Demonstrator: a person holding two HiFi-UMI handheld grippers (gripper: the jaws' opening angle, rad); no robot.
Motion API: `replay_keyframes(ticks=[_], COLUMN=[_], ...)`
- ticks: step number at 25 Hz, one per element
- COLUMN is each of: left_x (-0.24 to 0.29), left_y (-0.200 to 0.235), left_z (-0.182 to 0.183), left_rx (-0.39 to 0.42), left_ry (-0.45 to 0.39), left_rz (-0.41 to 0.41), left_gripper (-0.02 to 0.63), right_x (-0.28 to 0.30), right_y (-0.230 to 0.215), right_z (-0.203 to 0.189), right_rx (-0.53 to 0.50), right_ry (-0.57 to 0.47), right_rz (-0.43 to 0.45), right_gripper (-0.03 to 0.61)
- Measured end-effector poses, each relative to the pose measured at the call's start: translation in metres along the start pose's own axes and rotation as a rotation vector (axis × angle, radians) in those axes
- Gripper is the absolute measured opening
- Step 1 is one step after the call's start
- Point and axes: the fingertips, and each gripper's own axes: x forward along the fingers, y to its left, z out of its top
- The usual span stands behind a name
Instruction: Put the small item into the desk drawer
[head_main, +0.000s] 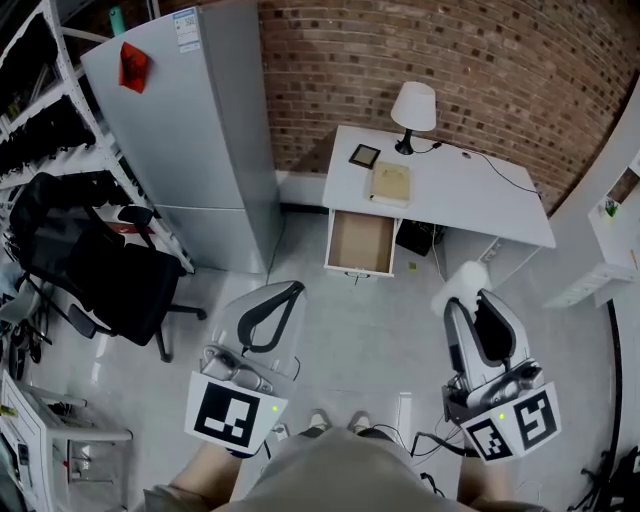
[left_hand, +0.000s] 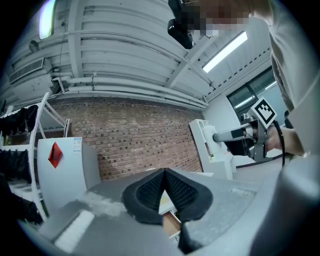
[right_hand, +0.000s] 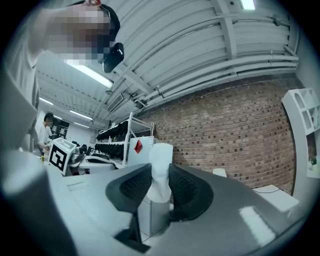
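My right gripper is shut on a small white soft item, held level at about waist height. In the right gripper view the white item stands pinched between the two black pads and sticks out above them. The left gripper is shut with nothing in it; its black tips meet in the left gripper view. Ahead stands a white desk against the brick wall. Its drawer is pulled open on the left side and looks bare inside. Both grippers are well short of the desk.
On the desk are a white lamp, a tan book and a small black frame. A tall grey cabinet stands left of the desk. A black office chair and shelving are at the left.
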Motion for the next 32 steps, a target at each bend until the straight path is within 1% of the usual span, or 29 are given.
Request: replay_keyframes(ticks=[4, 8, 11, 16, 24, 32], left_x=[0.004, 0.005, 0.009, 0.026, 0.074, 0.159], left_y=[0.008, 0.016, 0.022, 0.028, 0.040, 0.056], left_z=[-0.005, -0.012, -0.022, -0.036, -0.053, -0.074], left_rx=[-0.011, -0.028, -0.049, -0.055, -0.045, -0.054], left_ry=[-0.016, -0.018, -0.005, 0.017, 0.044, 0.099], left_rz=[-0.010, -0.012, -0.008, -0.008, -0.021, -0.035], left_gripper=[0.002, 0.002, 0.002, 0.002, 0.003, 0.002], right_x=[0.009, 0.017, 0.024, 0.036, 0.072, 0.138], right_y=[0.002, 0.005, 0.004, -0.010, -0.049, -0.115], right_z=[-0.008, -0.016, -0.025, -0.041, -0.063, -0.095], right_rx=[0.011, 0.021, 0.024, 0.044, 0.071, 0.109], right_ry=[0.009, 0.027, 0.044, 0.061, 0.065, 0.109], right_rz=[-0.028, -0.035, -0.037, -0.045, -0.053, -0.038], right_gripper=[0.110, 0.110, 0.112, 0.112, 0.112, 0.112])
